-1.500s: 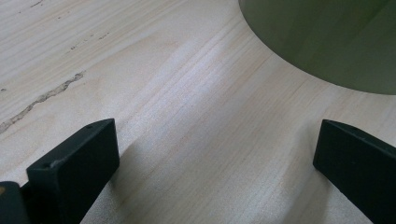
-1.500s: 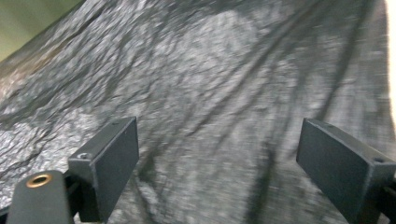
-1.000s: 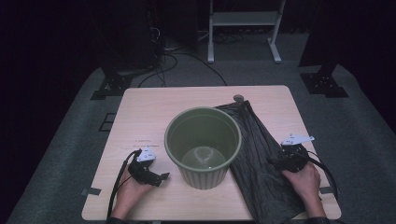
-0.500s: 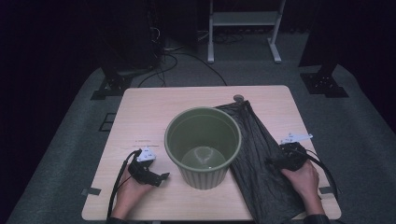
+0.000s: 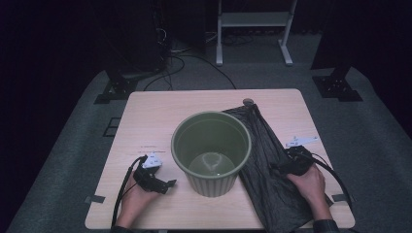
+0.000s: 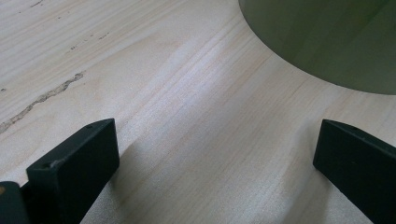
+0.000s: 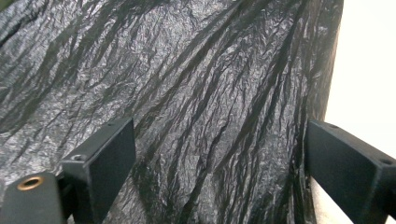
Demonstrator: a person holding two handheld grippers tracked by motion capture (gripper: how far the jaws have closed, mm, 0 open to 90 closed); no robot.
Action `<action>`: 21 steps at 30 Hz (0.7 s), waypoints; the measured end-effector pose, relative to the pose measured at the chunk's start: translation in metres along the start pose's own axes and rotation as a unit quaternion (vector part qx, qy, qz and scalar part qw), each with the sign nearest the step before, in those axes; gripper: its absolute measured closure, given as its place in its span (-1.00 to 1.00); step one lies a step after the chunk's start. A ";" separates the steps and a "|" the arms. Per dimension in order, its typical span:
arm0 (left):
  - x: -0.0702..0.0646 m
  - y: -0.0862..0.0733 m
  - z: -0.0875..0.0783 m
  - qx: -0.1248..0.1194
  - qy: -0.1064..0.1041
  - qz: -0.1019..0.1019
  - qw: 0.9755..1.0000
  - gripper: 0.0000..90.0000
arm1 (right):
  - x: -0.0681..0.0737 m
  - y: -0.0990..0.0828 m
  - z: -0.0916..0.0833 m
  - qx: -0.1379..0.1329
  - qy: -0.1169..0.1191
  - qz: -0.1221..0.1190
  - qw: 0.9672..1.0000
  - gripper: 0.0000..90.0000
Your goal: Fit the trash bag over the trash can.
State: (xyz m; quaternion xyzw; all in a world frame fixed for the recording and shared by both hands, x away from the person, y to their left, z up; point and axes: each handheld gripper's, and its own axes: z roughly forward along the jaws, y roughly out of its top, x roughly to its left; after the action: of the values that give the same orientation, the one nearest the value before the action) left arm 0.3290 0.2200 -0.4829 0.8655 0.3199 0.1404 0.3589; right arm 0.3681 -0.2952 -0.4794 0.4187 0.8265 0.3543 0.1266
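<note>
Right gripper [image 5: 281,166]: held low over the black bin liner [image 5: 272,170], jaws spread wide with nothing between them; in the right gripper view the crinkled film lies flat under and between both jaws, its right-hand edge just inside the right jaw. The step in hand is judged to be a first pinch of the liner. It is best done by lowering the jaws onto the film close to that edge, gathering a raised fold rather than pressing on a flat layer, and closing fully before any lift, since thin plastic is likely to slip from a shallow bite.

Left gripper [image 5: 163,183]: rested on the bare wooden table [image 5: 150,111] just beside the foot of the bin, jaws likewise wide apart and empty. It is well placed to steady the bin while the liner is drawn up.

Black bin liner: thin, glossy, heavily creased plastic, spread flat on the right half of the table, running from the far edge to the near edge and touching or passing under the bin's right side; which of the two cannot be told from the high view.

Green waste bin [image 5: 211,150]: round, upright, tapered, olive green, at the table's centre, apparently empty, unlined.
</note>
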 end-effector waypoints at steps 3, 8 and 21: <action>0.000 0.000 0.000 0.000 0.000 0.000 1.000 -1.00 | 0.001 0.000 0.000 -0.001 0.004 0.003 1.000 -0.80; 0.000 0.000 0.000 0.000 0.000 0.000 1.000 -1.00 | 0.011 0.007 0.001 0.021 0.008 -0.008 1.000 -0.80; 0.000 0.000 0.000 0.000 0.000 0.000 1.000 -1.00 | 0.031 0.021 0.015 0.039 0.036 -0.020 0.998 -0.79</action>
State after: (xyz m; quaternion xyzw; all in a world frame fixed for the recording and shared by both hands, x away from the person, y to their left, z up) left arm 0.3290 0.2201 -0.4829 0.8658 0.3196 0.1404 0.3586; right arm 0.3697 -0.2553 -0.4730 0.3934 0.8521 0.3339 0.0873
